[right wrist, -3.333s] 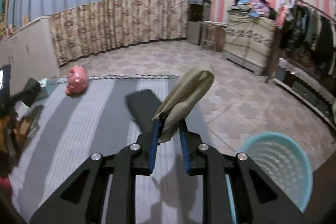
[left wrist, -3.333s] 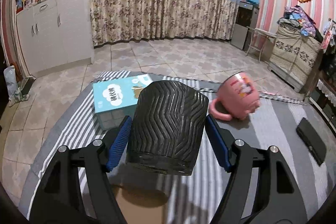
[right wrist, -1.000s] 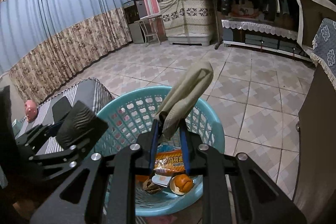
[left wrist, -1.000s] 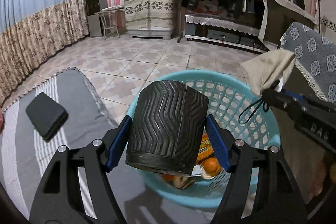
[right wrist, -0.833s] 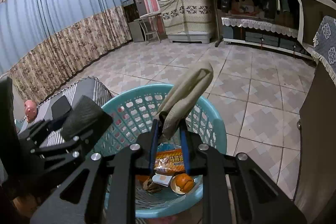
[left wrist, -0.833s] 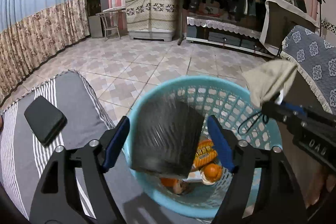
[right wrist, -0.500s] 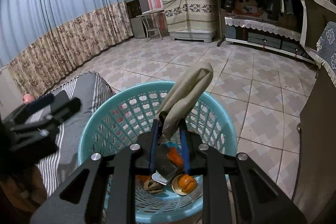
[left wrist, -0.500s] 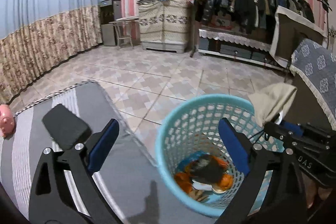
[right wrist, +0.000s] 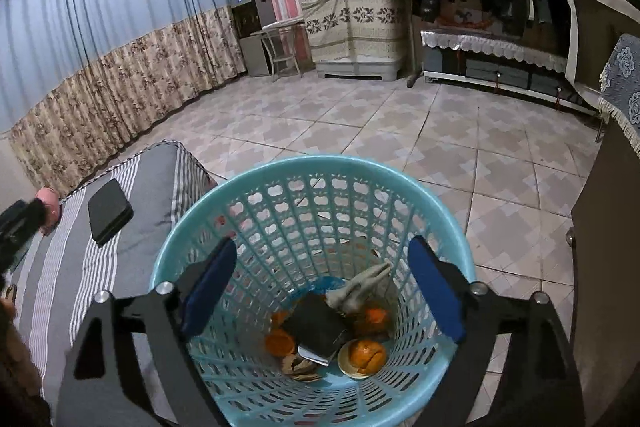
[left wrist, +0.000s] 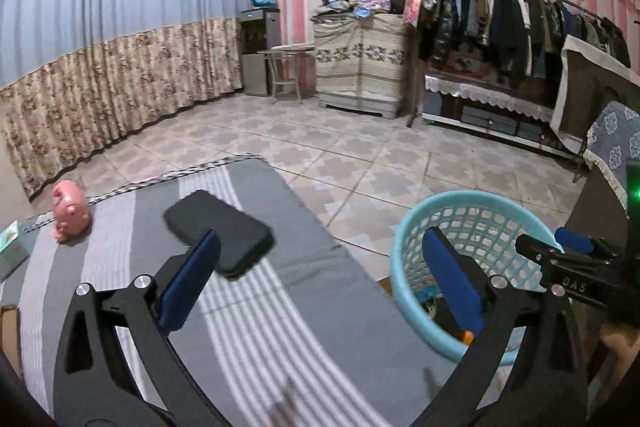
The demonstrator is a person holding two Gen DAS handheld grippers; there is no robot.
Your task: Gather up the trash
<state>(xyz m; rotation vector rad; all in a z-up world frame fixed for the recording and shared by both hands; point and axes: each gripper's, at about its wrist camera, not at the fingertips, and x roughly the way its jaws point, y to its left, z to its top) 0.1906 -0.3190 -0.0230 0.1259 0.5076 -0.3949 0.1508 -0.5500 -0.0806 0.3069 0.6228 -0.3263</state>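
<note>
trash: beige rag (right wrist: 362,289) and black ridged cup (right wrist: 316,327) lie in the teal basket (right wrist: 280,167) among orange peels | right tool (right wrist: 322,297) – jaws just opened, empty, above basket | left tool (left wrist: 320,277) – spread, empty, over striped tabletop (left wrist: 280,327) | step: drop done | next: seek remaining trash.
</note>
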